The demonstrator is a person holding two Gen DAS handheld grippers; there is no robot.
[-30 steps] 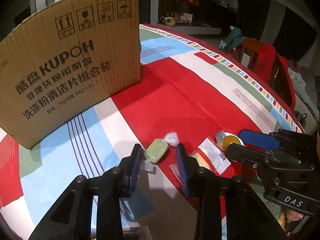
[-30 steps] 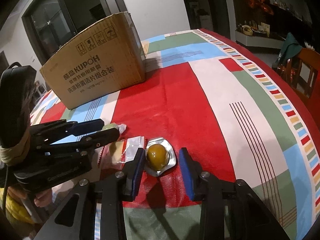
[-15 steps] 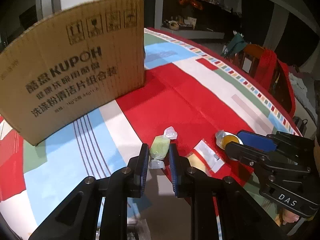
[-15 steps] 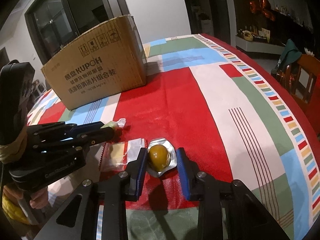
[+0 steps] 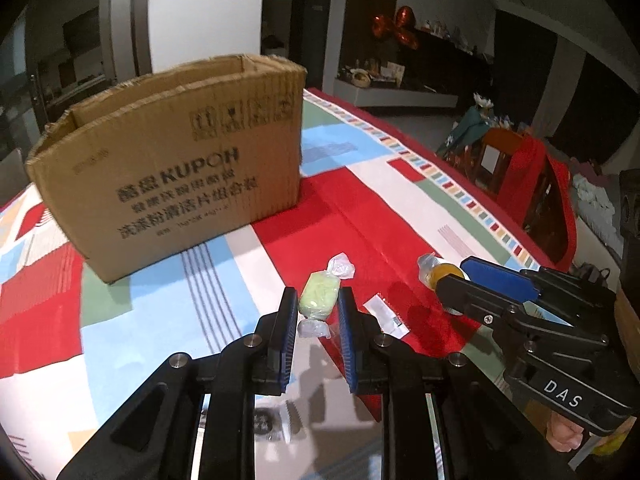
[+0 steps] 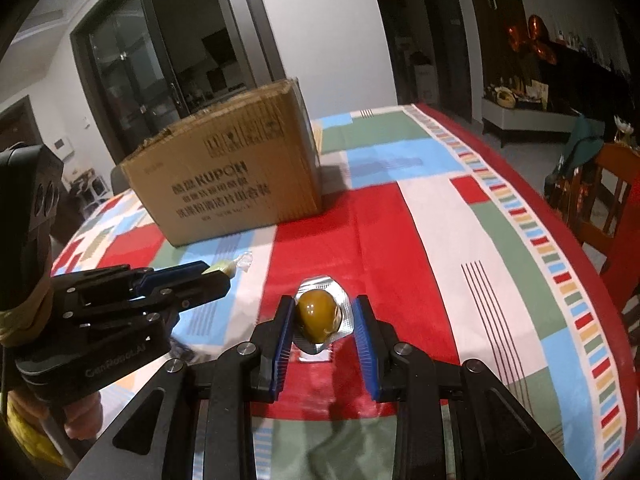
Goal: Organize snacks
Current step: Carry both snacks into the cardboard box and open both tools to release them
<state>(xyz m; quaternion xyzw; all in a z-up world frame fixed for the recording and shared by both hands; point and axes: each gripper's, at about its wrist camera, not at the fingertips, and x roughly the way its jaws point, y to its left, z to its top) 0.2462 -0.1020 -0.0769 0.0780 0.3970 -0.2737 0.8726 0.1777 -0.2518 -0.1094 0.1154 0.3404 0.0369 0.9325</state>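
Note:
My left gripper (image 5: 318,306) is shut on a green wrapped candy (image 5: 319,294) and holds it above the tablecloth. My right gripper (image 6: 321,318) is shut on a yellow-brown egg-shaped snack in a clear and silver pack (image 6: 318,315), also lifted off the table. The right gripper and its snack (image 5: 442,272) show at the right of the left wrist view. The left gripper with the candy (image 6: 224,267) shows at the left of the right wrist view. An open cardboard box (image 5: 172,176) stands farther back on the table, also in the right wrist view (image 6: 236,188).
A flat clear-and-white snack packet (image 5: 386,312) lies on the red part of the tablecloth between the grippers. The colourful striped tablecloth (image 6: 460,220) covers the table. A wooden chair with red cloth (image 5: 528,176) stands past the right edge.
Both grippers closed on their snacks and rose from the table. The box now sits lower and farther off in both views.

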